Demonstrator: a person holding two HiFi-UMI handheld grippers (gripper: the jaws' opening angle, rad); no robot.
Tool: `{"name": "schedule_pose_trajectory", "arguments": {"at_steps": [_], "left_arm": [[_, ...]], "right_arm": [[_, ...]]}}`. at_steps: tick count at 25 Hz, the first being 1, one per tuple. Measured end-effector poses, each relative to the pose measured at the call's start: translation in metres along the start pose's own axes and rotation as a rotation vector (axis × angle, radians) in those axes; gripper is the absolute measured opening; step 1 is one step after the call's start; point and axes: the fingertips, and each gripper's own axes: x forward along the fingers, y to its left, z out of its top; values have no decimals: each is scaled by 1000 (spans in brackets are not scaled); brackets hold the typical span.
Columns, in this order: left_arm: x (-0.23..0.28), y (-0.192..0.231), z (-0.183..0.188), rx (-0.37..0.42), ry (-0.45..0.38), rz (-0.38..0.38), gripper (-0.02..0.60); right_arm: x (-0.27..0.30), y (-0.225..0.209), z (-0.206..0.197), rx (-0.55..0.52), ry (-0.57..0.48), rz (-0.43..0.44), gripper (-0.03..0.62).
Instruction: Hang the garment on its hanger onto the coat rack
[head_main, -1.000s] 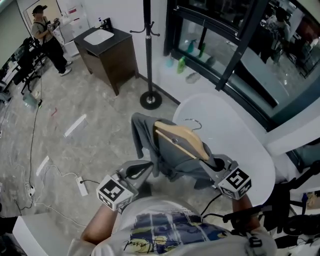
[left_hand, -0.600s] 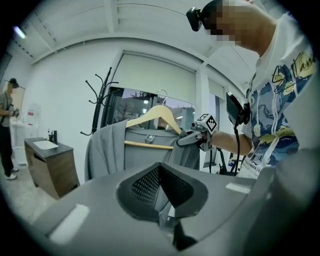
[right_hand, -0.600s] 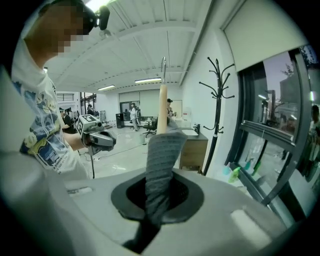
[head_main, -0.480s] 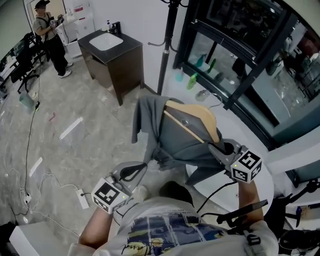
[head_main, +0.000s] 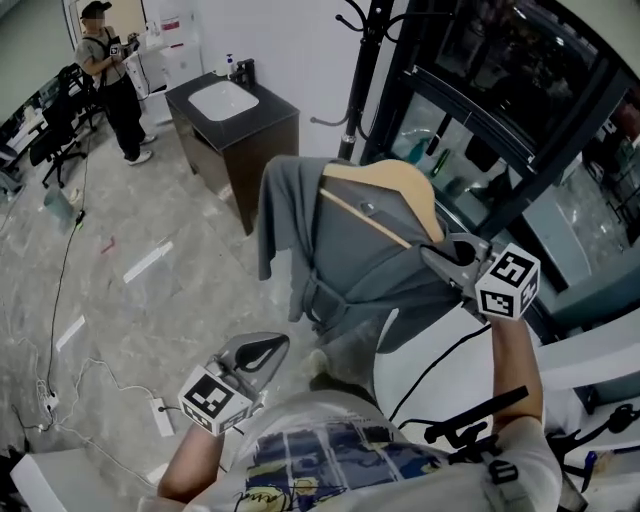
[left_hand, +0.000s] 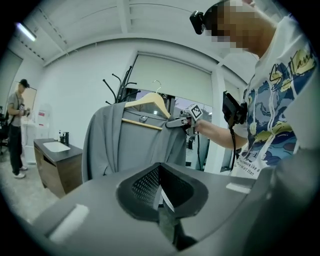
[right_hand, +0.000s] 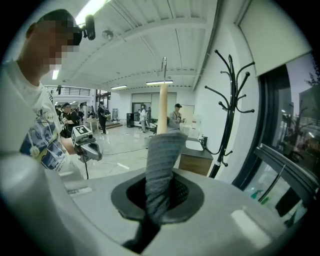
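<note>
A grey garment (head_main: 340, 250) hangs on a wooden hanger (head_main: 390, 180), lifted in the air in front of me. My right gripper (head_main: 450, 265) is shut on the garment's shoulder over the hanger's right end; grey fabric (right_hand: 161, 160) runs up between its jaws, with the hanger (right_hand: 162, 107) and its metal hook (right_hand: 164, 65) standing above. The black coat rack (head_main: 366, 60) stands just behind the garment, its curved pegs (right_hand: 227, 95) to the right. My left gripper (head_main: 262, 348) hangs low at the left, shut and empty, facing the garment (left_hand: 130, 145).
A dark cabinet with a white sink (head_main: 235, 110) stands left of the rack. A white round table (head_main: 440, 345) lies below my right arm. A dark window frame (head_main: 500, 130) with bottles on its sill fills the right. A person (head_main: 112, 75) stands far left; cables and a power strip (head_main: 160, 415) lie on the floor.
My right gripper has lifted the garment and hanger off the white table and carried them up toward the coat rack. The left gripper has stayed low and shut.
</note>
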Motion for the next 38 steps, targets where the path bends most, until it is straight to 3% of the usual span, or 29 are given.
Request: {"name": "schedule_pose_trajectory", "arguments": {"at_steps": [11, 18, 28, 38], "left_arm": [[78, 70, 37, 6, -21, 88, 2], [111, 98, 45, -10, -17, 142, 3], [129, 118, 47, -30, 9, 185, 3], [129, 127, 41, -57, 47, 200, 3]], "right_arm": [[78, -168, 74, -90, 4, 79, 8], [126, -245, 90, -75, 8, 106, 8], [180, -316, 70, -28, 59, 108, 8], [209, -343, 39, 11, 95, 103, 8]]}}
